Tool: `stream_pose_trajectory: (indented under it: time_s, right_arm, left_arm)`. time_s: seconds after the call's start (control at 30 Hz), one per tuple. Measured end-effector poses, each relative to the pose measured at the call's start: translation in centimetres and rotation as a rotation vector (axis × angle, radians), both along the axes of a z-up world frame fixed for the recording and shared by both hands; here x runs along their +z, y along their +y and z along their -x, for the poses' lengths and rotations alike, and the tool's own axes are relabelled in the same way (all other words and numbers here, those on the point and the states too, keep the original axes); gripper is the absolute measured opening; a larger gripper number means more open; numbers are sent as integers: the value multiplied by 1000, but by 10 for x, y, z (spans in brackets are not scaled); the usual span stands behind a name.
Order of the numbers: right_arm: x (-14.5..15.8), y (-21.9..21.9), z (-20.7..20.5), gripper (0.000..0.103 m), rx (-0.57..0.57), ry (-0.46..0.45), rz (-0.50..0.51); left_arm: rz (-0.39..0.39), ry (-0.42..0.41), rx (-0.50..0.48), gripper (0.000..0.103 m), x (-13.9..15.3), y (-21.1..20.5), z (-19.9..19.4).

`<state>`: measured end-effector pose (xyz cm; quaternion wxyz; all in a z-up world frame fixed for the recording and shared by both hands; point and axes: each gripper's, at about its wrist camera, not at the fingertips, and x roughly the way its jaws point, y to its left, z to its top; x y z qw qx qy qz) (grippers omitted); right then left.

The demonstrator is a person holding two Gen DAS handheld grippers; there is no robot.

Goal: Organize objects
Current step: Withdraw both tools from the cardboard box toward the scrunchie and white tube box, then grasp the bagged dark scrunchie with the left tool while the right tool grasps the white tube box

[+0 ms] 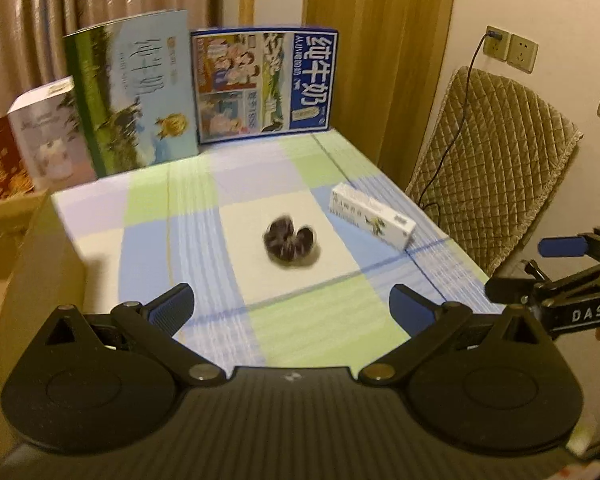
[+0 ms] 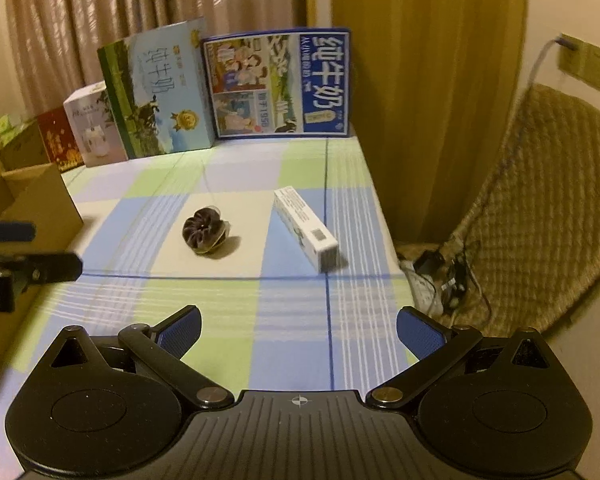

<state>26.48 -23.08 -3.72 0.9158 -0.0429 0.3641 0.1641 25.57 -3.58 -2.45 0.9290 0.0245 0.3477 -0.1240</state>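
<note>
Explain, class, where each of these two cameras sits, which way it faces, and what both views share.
Left wrist view: mounted on the left gripper, looking forward over the checked tablecloth; its own open blue-padded fingers show, and the right gripper enters at right.
Right wrist view: mounted on the right gripper, facing likewise; its open fingers show, and the left gripper enters at left.
Shared: dark round scrunchie-like object, white oblong carton, blue milk box.

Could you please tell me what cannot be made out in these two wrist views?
- Dark round object: motion-blurred in the left wrist view; its identity is unclear in both views.
- White box: print too small and blurred in both.
- Cardboard box: its contents are cut off by the left edge in both views.
</note>
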Motion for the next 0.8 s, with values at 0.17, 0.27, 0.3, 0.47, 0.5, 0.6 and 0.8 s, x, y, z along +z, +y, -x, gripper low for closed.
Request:
stream_pose_trajectory:
  time_s: [0.17, 0.27, 0.3, 0.47, 0.5, 0.6, 0.8]
  right_arm:
    - [-22, 4, -50, 100, 59, -4, 32]
    - [-33, 8, -77, 94, 111, -5, 46]
    - [-37, 9, -86, 93, 124, -5, 53]
    - [-55, 17, -116, 90, 183, 2, 79]
    - [-58, 18, -122, 89, 196, 7, 83]
    - [-67, 24, -133, 86, 229, 9, 104]
    - [-83, 36, -154, 77, 268, 23, 147]
  left_arm:
    - [-19, 1, -34, 100, -20, -6, -49]
    - [-36, 3, -76, 95, -35, -12, -73]
    - [-41, 6, -87, 93, -40, -14, -82]
    - [-60, 58, -159, 79, -67, -25, -120]
    - [-71, 60, -177, 76, -71, -27, -126]
    - [-92, 73, -220, 75, -87, -35, -141]
    - [-94, 111, -225, 66, -106, -35, -164]
